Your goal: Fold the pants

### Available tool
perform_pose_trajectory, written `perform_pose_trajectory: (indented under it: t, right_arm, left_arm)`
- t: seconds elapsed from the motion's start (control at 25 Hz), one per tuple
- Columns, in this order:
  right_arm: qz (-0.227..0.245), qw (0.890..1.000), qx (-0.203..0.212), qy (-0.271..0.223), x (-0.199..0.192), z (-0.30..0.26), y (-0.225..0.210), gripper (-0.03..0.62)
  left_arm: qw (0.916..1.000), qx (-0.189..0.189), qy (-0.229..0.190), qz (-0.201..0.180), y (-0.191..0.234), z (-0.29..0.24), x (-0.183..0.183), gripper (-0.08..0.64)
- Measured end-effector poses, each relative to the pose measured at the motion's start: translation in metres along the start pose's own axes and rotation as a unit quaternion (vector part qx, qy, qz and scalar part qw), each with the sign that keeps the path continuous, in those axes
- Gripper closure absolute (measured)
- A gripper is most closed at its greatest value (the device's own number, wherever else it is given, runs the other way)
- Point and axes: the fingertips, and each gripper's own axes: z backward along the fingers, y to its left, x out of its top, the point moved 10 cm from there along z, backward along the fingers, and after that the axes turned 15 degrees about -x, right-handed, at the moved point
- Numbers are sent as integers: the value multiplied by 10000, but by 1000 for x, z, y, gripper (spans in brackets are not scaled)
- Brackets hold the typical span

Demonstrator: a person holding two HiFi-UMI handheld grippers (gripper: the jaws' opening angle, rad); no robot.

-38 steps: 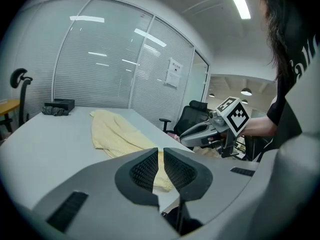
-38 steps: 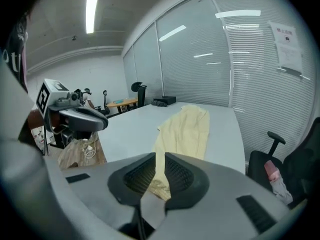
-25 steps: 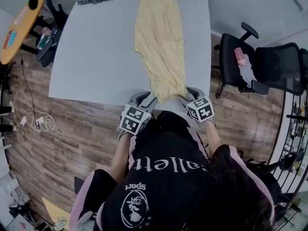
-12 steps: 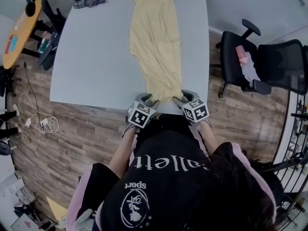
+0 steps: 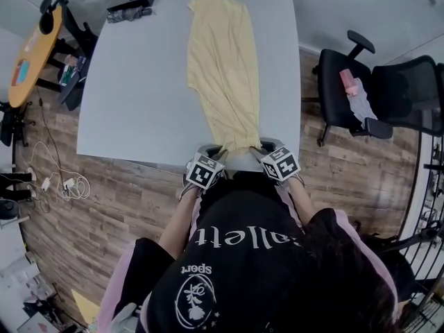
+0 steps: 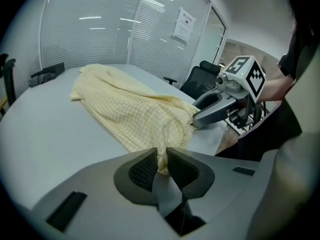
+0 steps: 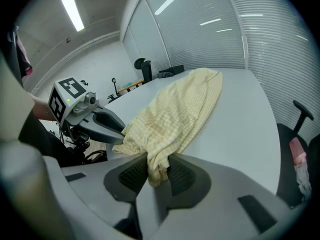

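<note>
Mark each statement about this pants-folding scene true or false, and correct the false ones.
1. Yellow pants lie stretched along the grey table. True.
2. The left gripper is empty. False: its fingers, just closed in, pinch the pants' near end.
3. The right gripper grips the pants. True; its fingers have just been closing on the cloth.
4. Both grippers work at the table's far end. False: they are at its near edge.
5. Black office chairs stand right of the table. True.
</note>
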Motion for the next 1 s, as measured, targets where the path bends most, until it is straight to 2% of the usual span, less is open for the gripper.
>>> perform_pose_trajectory:
  t: [0.16,0.44,0.68,0.88,1.0]
  right_arm:
    - [325,9993,11,-177,15,10,4,497]
    - [245,9947,-139,-989,48,39,4,502]
    - [52,9876,-159,-1563,80,69,3,505]
    - [-191,9777,-122,-2087,101,103,3,506]
    - [-183,9713,-114,-2370,114,124,6,508]
  left_arm:
    - [9998,9,-193,-100,-5,8,1,498]
    - [9930,-52,-1180,50,-9,46,19,508]
    - [9854,132,-1637,-441,-24,81,48,512]
    - [9726,176,-2173,-808,-41,113,72,512]
    - [9642,160,-2443,-1015,-53,129,84,512]
